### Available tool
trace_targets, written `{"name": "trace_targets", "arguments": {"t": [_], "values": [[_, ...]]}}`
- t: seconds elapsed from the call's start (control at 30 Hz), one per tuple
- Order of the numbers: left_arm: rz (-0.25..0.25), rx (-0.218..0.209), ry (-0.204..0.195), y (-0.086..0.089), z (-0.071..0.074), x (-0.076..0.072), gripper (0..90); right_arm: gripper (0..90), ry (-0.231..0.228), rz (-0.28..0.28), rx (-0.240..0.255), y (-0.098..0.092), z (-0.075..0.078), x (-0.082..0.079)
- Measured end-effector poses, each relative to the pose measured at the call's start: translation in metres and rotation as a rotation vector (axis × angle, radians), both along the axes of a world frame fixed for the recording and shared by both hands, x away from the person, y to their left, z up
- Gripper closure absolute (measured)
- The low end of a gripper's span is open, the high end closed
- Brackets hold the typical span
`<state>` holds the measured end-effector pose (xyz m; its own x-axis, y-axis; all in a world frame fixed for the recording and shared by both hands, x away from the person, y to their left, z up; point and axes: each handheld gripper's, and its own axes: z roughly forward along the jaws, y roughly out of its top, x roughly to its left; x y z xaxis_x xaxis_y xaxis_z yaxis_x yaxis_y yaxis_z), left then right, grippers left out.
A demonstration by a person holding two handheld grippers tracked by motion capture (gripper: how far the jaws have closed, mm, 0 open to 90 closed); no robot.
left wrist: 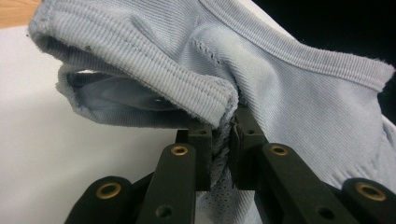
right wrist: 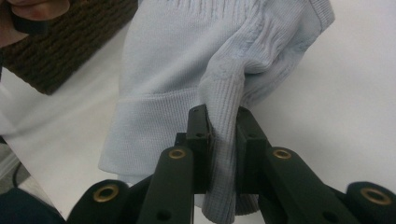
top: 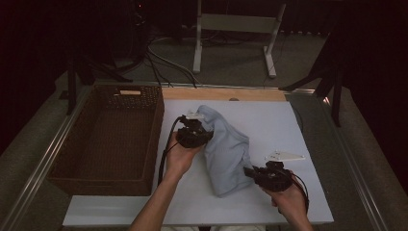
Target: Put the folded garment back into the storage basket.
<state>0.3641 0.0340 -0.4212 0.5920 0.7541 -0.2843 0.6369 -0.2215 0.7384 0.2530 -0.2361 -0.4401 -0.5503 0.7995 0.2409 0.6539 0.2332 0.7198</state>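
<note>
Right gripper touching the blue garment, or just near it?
Touching. The right gripper view shows the right gripper pinching a ribbed fold of the blue garment.

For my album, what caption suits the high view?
Two hand-held grippers, left and right, pinch a pale blue garment beside a wicker basket.

The wicker basket (top: pixel 108 137) is walling off the left edge of the white board (top: pixel 288 125), its tall rim blocking any low sideways pass. Right of the basket, the pale blue garment (top: pixel 226 149) is lying across the middle, while bare board is stretching beyond it to the right.
</note>
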Motion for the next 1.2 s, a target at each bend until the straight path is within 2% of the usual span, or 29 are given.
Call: {"name": "trace_targets", "arguments": {"t": [0.47,0.77,1.1,1.2], "values": [[0.038,-0.012,0.005,0.02,0.018,0.004,83.1,79.8,0.003,0.023,0.074,0.014,0.003,0.016],[0.051,-0.018,-0.002,0.033,0.032,0.006,83.1,79.9,-0.005,0.039,0.088,0.025,0.008,0.021],[0.074,-0.019,-0.007,0.047,0.043,0.01,83.1,79.9,-0.012,0.078,0.103,0.047,0.018,0.03],[0.082,-0.032,-0.005,0.052,0.045,0.011,83.1,79.9,-0.012,0.088,0.105,0.053,0.02,0.033]]}}
